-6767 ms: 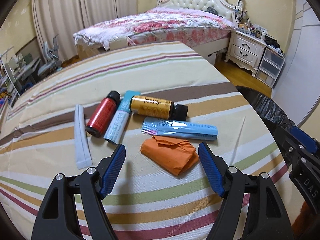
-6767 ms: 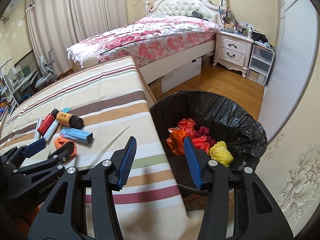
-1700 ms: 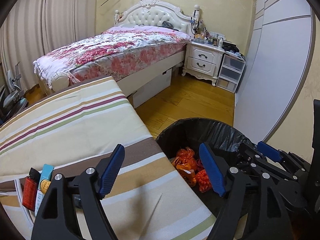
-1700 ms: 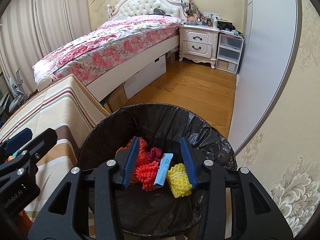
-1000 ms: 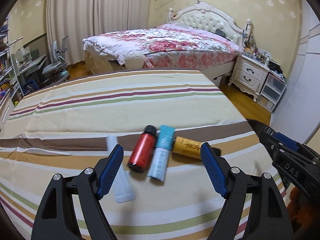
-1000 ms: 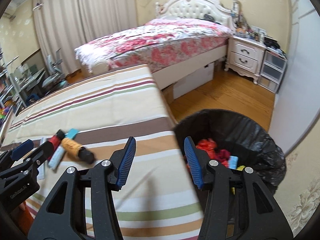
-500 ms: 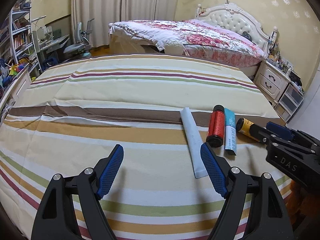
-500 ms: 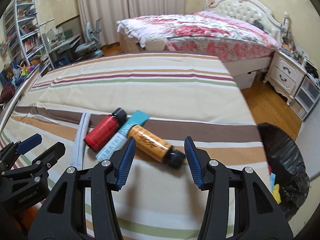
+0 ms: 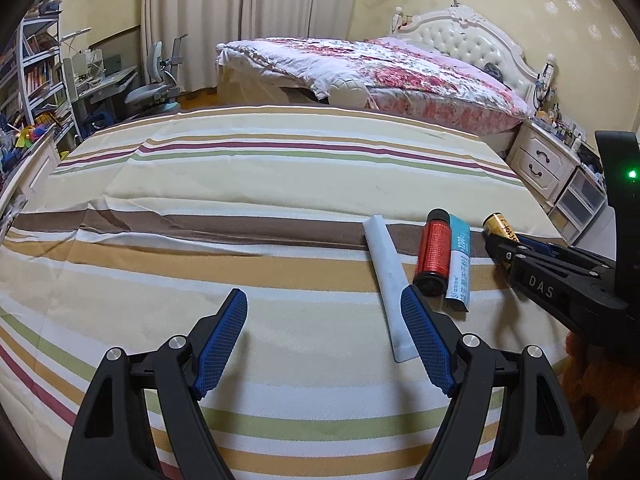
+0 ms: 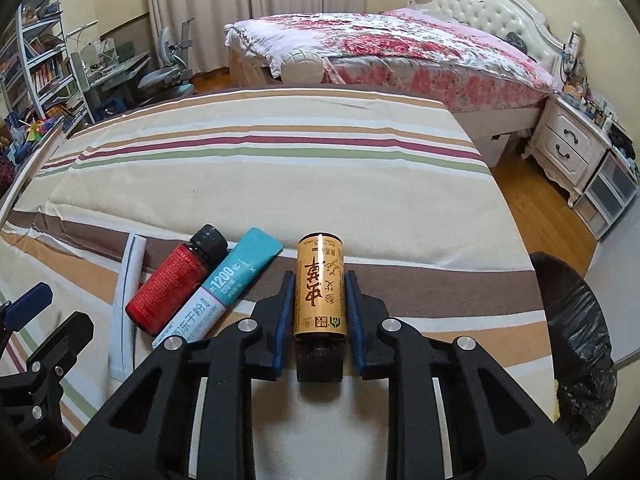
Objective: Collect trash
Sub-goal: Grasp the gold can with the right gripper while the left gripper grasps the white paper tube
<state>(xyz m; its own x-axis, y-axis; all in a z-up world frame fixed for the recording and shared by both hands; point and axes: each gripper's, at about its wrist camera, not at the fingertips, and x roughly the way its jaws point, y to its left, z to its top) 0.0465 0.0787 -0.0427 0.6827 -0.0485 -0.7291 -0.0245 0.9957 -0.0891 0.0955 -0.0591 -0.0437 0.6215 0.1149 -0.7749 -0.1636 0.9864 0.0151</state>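
The gold bottle [image 10: 319, 286] lies on the striped cloth [image 10: 280, 168] with its black cap toward the camera, lengthwise between the blue pads of the right gripper [image 10: 319, 312]. The jaws have just been closing, and both pads now press on the bottle's label, one on each side, so it is clamped. From the left wrist view only the bottle's far end [image 9: 498, 227] shows past the right gripper's tip [image 9: 505, 256].

Just left of the right gripper lie three more pieces of trash side by side: a teal and white sachet [image 10: 218, 290], touching it a red bottle [image 10: 176, 280] with a black cap pointing away, and next to that a long white tube [image 10: 126, 300].

The left gripper [image 9: 324, 338] hovers over bare cloth with its jaws wide apart and nothing between them. The white tube [image 9: 388, 280] lies just beside its right pad, with the red bottle [image 9: 434, 254] and sachet [image 9: 459, 268] beyond it.

To the right of the right gripper, past the cloth's edge, stands a bin lined with a black bag [image 10: 576, 328]. Farther off ahead is a bed with a floral cover [image 10: 400, 52].
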